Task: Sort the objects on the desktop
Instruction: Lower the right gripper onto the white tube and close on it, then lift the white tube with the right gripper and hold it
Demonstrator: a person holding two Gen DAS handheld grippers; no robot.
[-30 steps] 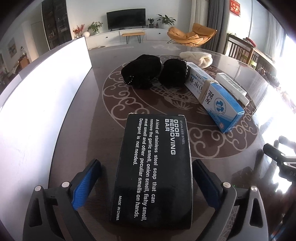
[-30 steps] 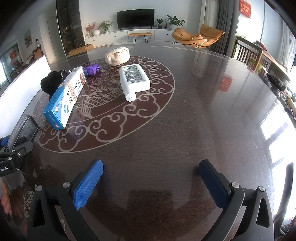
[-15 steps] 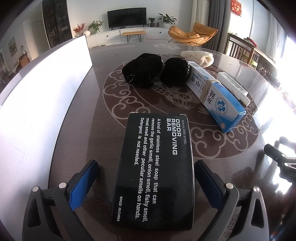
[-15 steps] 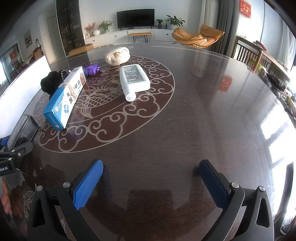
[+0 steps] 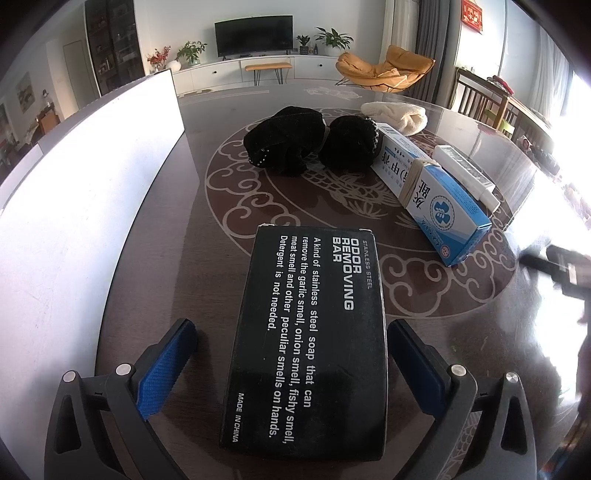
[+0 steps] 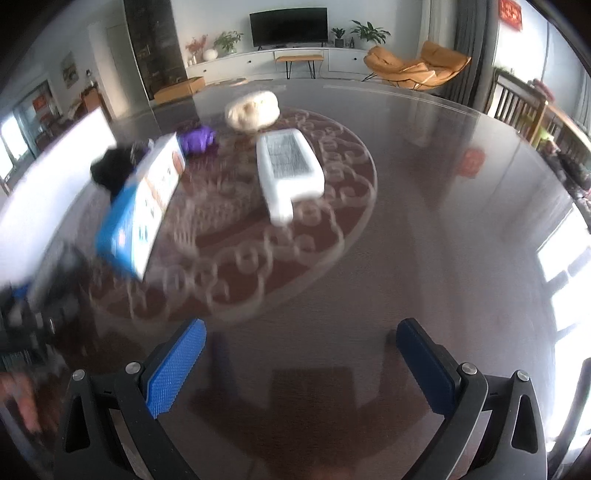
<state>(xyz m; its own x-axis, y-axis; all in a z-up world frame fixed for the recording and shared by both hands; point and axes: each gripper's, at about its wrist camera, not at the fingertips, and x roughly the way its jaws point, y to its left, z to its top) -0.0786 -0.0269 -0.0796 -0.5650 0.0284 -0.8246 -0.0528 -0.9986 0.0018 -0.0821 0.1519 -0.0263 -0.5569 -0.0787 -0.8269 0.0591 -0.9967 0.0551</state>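
Both claws are spread apart. Around the black box point(image 5: 306, 343), near the table's point(image 6: 424, 221) front edge, the left claw point(image 5: 291, 365) is kept, not squeezing. The right claw point(image 6: 299, 365), empty, has been swung toward the white bottle point(image 6: 288, 170), likely picked next.

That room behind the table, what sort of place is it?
Most likely a home living room: a television on a long white cabinet, an orange lounge chair and potted plants.
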